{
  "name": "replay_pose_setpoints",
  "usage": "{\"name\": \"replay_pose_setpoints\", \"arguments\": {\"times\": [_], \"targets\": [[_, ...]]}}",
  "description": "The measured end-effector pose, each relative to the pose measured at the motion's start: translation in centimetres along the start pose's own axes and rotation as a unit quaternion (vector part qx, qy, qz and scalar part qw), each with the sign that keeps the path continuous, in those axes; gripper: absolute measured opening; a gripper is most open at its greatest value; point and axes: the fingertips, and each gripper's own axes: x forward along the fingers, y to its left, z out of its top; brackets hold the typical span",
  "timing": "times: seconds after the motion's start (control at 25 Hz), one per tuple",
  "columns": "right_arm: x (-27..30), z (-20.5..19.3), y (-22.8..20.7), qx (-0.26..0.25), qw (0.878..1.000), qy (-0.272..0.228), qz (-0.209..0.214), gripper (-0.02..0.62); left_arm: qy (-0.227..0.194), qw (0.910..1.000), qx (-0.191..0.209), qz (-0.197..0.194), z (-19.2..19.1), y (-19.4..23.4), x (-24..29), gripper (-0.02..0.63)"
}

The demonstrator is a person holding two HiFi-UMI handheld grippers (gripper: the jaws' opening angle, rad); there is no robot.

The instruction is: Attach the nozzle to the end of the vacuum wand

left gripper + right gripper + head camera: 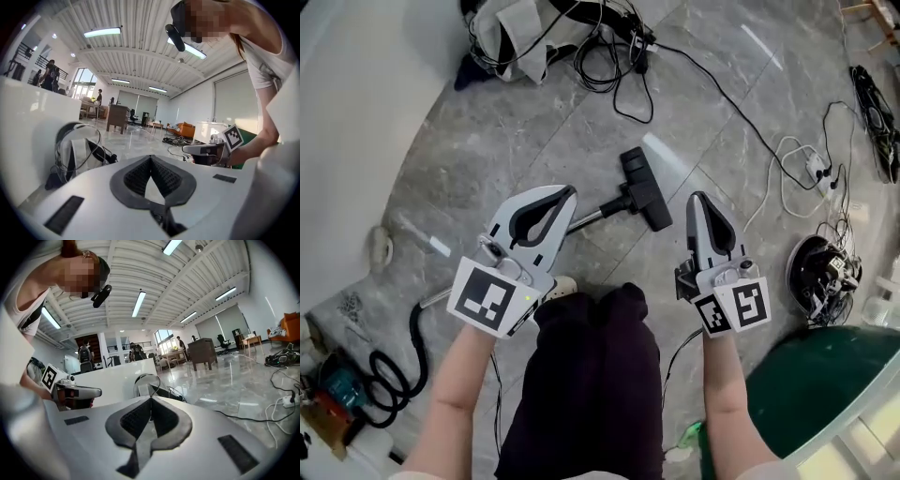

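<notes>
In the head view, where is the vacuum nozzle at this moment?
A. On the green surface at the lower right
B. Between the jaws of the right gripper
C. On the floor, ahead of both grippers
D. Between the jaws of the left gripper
C: the nozzle lies on the floor at the end of the wand, while the left gripper and the right gripper are shut on nothing.

Legible text, brands, numbers, signs: none that you can read in any view.
Markers: one black-and-white square pattern on the cube of your left gripper (569,193) and one on your right gripper (697,198). These are patterns only, no letters or digits.
</notes>
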Motion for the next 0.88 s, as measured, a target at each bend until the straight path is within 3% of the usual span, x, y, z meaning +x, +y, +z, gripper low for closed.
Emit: {"name": "replay_pose_setpoints", "arguments": {"times": [0.48, 0.68, 0.88], "targets": [[-7.7, 26.5, 9.9, 0.022, 0.998, -0.018, -0.061, 0.015, -0.025, 0.9992, -0.005, 0.029, 26.1, -6.4, -12.0, 0.011], [-12.1, 34.8, 12.7, 0.019, 0.997, -0.022, -0.070, 0.015, -0.042, 0.9980, -0.014, 0.046, 33.5, -9.1, -17.4, 0.009], [-15.1, 40.4, 14.4, 0.026, 0.995, -0.042, -0.083, 0.015, -0.062, 0.9955, -0.020, 0.068, 38.5, -10.4, -21.5, 0.009]]}}
